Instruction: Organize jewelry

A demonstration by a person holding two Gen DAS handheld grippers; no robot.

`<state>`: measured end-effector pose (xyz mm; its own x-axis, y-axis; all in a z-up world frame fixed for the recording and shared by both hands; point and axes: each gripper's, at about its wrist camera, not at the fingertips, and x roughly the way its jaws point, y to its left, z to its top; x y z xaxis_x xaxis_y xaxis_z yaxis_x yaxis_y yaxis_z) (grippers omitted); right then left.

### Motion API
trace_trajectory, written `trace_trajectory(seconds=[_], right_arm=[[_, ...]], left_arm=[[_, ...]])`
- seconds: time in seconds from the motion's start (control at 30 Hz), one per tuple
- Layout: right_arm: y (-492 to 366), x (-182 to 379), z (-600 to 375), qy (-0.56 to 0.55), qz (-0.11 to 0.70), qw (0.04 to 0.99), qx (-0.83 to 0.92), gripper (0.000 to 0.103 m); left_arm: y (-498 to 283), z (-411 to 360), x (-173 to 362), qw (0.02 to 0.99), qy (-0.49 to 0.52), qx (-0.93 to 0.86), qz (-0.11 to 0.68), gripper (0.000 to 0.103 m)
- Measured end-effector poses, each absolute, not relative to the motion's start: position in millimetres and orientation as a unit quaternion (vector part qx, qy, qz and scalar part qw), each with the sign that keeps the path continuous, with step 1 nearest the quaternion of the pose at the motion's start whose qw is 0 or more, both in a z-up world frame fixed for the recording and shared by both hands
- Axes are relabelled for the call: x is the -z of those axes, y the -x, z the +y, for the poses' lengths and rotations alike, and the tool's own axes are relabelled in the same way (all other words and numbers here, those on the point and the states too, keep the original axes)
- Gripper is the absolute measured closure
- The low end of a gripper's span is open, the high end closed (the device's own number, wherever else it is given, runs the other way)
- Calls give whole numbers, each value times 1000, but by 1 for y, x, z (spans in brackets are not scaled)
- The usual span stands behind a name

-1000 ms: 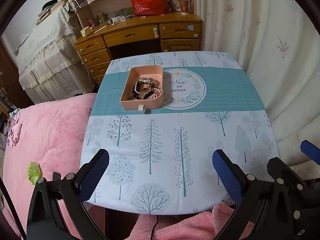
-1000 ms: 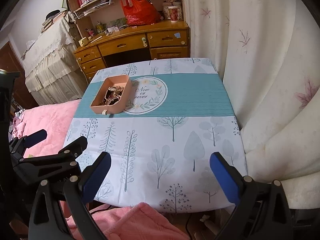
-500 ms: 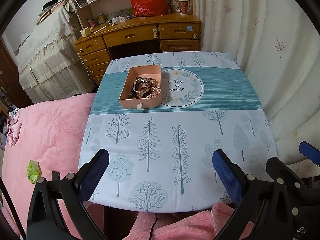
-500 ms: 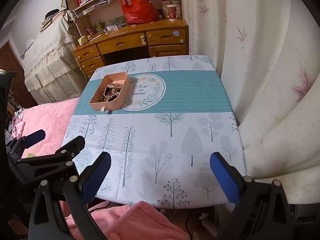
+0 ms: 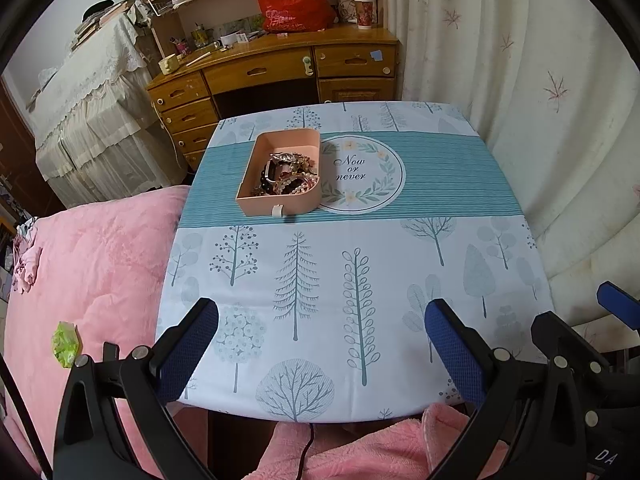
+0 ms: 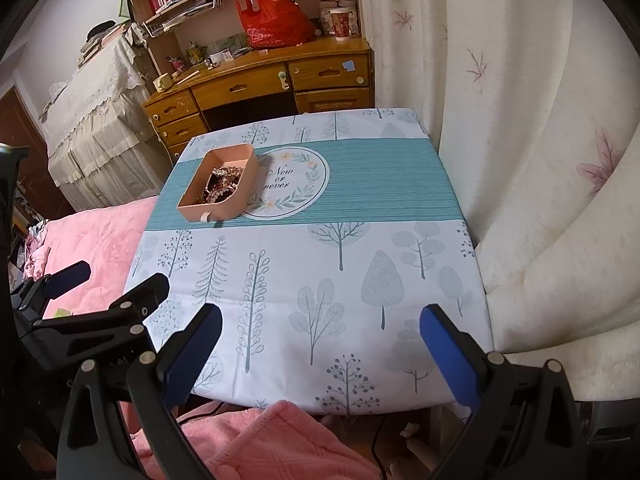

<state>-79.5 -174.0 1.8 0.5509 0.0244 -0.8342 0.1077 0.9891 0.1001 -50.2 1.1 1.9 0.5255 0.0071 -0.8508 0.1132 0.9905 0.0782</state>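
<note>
A pink open box (image 5: 256,200) stands on the teal band of the tablecloth, at the table's left far half. A heap of jewelry (image 5: 289,176) lies inside: beaded bracelets, chains, a dark band. The box also shows in the right wrist view (image 6: 196,210), with the jewelry (image 6: 222,188). My left gripper (image 5: 322,344) is open and empty above the table's near edge. My right gripper (image 6: 320,354) is open and empty, to its right, also over the near edge. Both are far from the box.
The table (image 5: 460,184) has a tree-print cloth with a round "Now or never" motif (image 5: 362,176). A pink bed (image 5: 88,264) lies left, white curtains (image 6: 540,160) right, a wooden desk (image 5: 280,68) behind. A pink towel (image 6: 256,440) lies below the near edge.
Both grippers have drawn back slightly from the table; the box looks a little farther away. Both stay open and empty.
</note>
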Motion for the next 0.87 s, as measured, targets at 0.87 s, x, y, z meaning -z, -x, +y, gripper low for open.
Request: trace_trajectory(seconds=[0.87], right_arm=[[78, 4, -169, -68, 479, 875, 21, 3]], left_arm=[[49, 8, -2, 869, -56, 28, 491, 1]])
